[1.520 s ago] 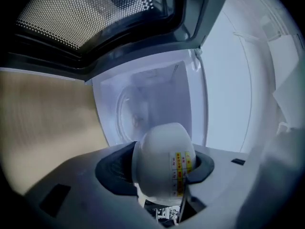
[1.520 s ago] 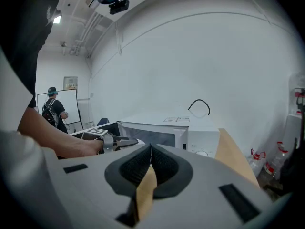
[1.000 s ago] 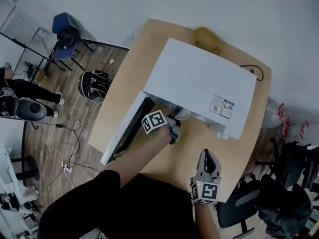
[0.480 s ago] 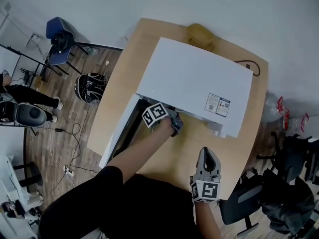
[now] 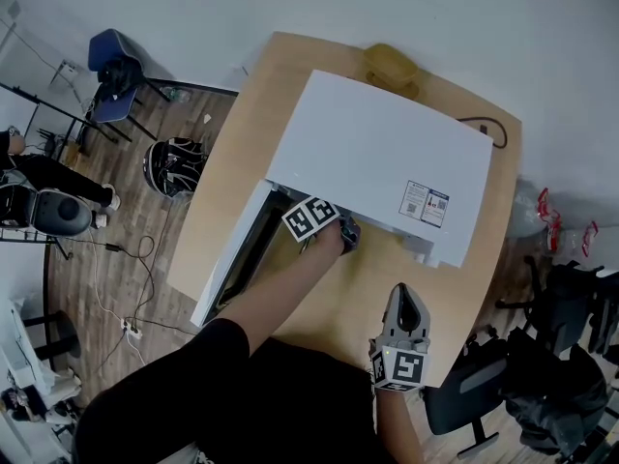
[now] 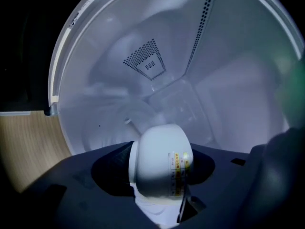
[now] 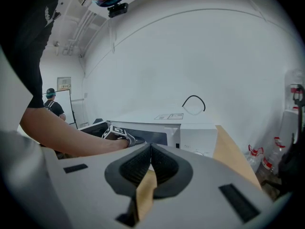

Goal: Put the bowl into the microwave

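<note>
In the head view the person's left forearm point(image 5: 276, 293) stretches from lower left up to the open front of the white microwave point(image 5: 387, 158). There the left gripper point(image 6: 159, 175) is clamped on the white bowl point(image 6: 159, 163), tipped on its side with the cavity walls around it. At lower right, the right gripper point(image 5: 404, 307) points up-frame over the worktop point(image 5: 358, 288), jaws pressed together on nothing.

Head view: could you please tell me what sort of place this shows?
Probably an office or lab workroom: the microwave sits on a wooden table, with office chairs and floor cables around.
</note>
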